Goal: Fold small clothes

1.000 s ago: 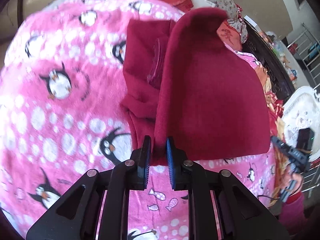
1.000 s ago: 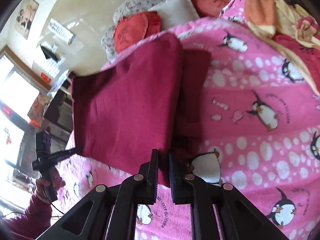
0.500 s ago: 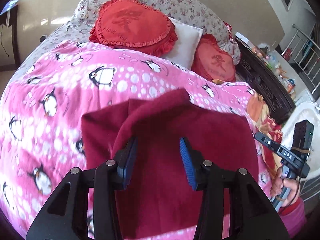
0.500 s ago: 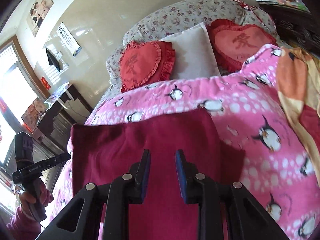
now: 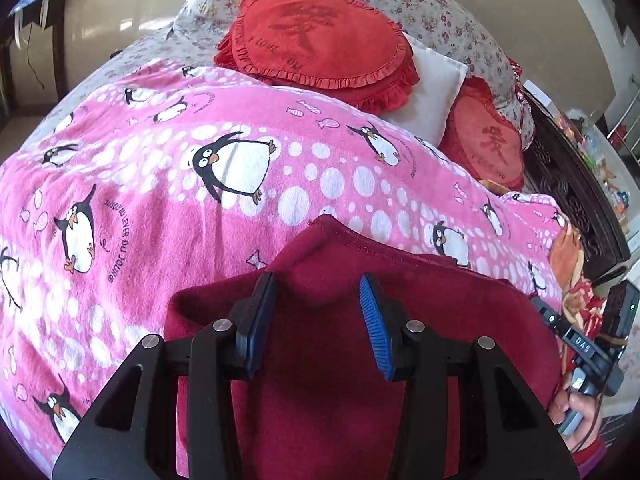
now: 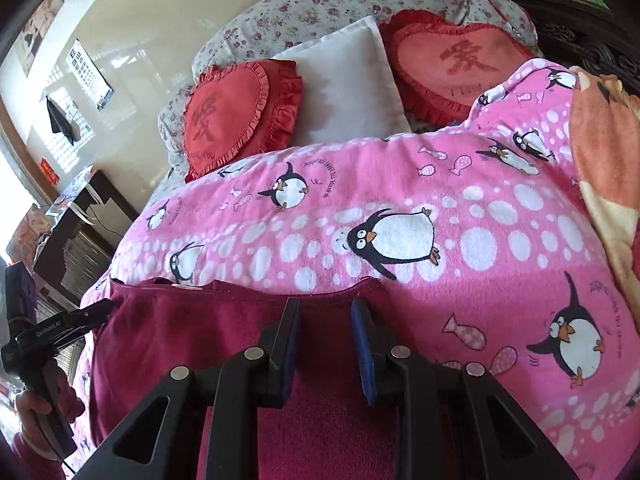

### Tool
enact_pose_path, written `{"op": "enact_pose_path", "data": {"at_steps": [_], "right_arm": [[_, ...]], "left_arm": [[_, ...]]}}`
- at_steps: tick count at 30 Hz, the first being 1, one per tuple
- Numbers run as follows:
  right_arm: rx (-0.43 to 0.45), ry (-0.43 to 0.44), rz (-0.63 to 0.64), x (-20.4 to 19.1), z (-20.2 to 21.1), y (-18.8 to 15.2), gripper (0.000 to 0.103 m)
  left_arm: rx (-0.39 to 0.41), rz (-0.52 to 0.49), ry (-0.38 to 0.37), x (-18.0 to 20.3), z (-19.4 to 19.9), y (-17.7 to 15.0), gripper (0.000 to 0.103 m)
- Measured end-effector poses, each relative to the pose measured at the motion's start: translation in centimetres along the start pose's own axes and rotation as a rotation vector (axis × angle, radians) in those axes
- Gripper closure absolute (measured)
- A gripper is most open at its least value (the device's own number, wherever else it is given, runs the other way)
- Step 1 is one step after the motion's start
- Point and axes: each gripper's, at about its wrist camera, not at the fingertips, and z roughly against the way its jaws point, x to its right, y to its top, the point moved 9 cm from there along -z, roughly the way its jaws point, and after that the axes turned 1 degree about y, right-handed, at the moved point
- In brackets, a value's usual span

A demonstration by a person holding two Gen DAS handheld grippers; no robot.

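The left view shows things the right view does not: a dark carved headboard [image 5: 576,184] down the right side, and the hand [image 5: 576,408] holding the right claw's handle at the bottom right. The right view shows other things: a dark desk [image 6: 80,232] by the wall on the left, a chart [image 6: 90,74] on the cream wall, an orange blanket [image 6: 604,152] at the right edge of the bed, and the hand [image 6: 36,412] holding the left claw's handle at the bottom left.

The red cloth [image 5: 340,360] is soft and fuzzy, dark red, with a stitched hem along its far edge. It lies flat on the pink penguin blanket [image 5: 160,184] at the near edge of the bed. One corner pokes up in a point past the left claw [image 5: 318,284].

The left claw is partly open. Its blue ribbed pads [image 5: 372,308] stand apart over the cloth and pinch nothing. The right claw [image 6: 325,308] is open a little less, and nothing is between its pads either.

Two red heart pillows [image 6: 236,116] with frilly edges, a plain white pillow [image 6: 348,84] and a flowery pillow [image 6: 320,0] sit at the head of the bed.

The near part of the cloth is hidden under the black claw arms and cut off at the bottom. The small things on the shelf past the headboard are too tiny to make out.
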Motion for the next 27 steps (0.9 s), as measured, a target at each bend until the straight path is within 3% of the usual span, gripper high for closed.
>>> {"op": "enact_pose_path", "data": {"at_steps": [5,11,16,23,27], "right_arm": [[0.013,-0.016,0.010,-1.0,2.0,0.3,0.077],[0.019,0.054,0.072,-5.2,4.8,-1.0,0.070],[-0.002,0.078,0.108,-7.1,4.9,-2.6,0.070],[-0.061,0.057,0.081,-5.7,1.9,-4.0,0.069],[-0.062,0.050,0.065,-6.3,2.7,-3.6,0.068]], "left_arm": [[0.013,-0.034,0.036,0.3,0.2,-0.2,0.060],[0.015,-0.028,0.044,0.5,0.6,-0.6,0.060],[0.013,-0.041,0.060,0.5,1.5,-1.1,0.060],[0.010,-0.056,0.078,0.6,2.7,-2.0,0.060],[0.020,-0.057,0.102,0.3,3.8,-2.6,0.060]]}}
